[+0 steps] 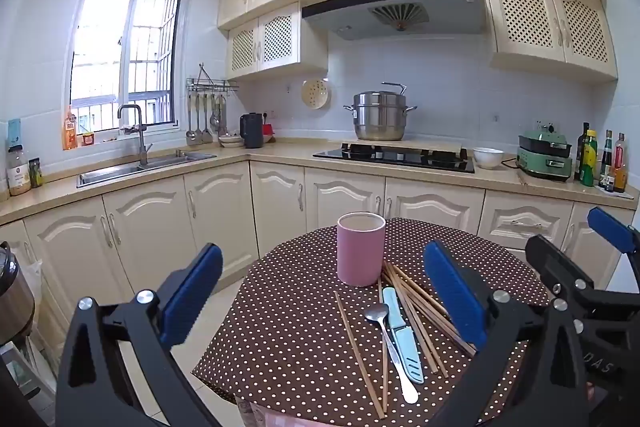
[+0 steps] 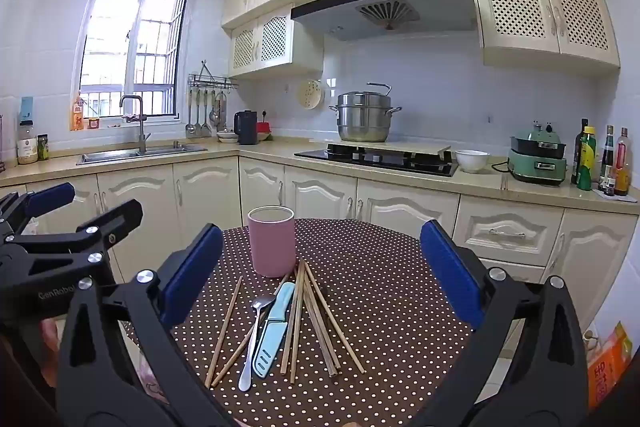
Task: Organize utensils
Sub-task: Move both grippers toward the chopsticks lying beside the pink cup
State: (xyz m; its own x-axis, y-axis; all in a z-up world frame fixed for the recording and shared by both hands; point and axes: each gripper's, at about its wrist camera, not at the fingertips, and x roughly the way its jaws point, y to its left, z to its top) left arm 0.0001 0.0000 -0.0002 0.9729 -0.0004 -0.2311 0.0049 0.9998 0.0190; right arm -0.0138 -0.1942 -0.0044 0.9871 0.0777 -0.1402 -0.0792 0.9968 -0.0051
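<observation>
Round table (image 1: 304, 347), brown cloth with white dots, lower centre of both views.
Pink cylindrical holder (image 1: 361, 249), upright at far side of table, nothing seen standing in it.
Wooden chopsticks (image 1: 416, 311), loose and crossed, fanned out from holder's base toward lower frame; one stick (image 1: 358, 355) lying apart on the left.
Metal spoon (image 1: 390, 343), bowl toward holder, flat among the sticks.
Light-blue sheathed knife (image 1: 402, 335), touching spoon on its right in left wrist view.
Left gripper (image 1: 324, 303): blue pads spread wide, nothing between them but air; utensil pile seen below and between the pads, untouched.
Right gripper (image 2: 320, 279): pads likewise spread wide, empty; holder (image 2: 272, 241), spoon (image 2: 256, 331), knife (image 2: 274, 327) and chopsticks (image 2: 316, 323) framed between them on the cloth, apart from both pads.
Background: steamer pot (image 1: 378, 115) on hob, upper centre; sink (image 1: 140, 167) at left.
</observation>
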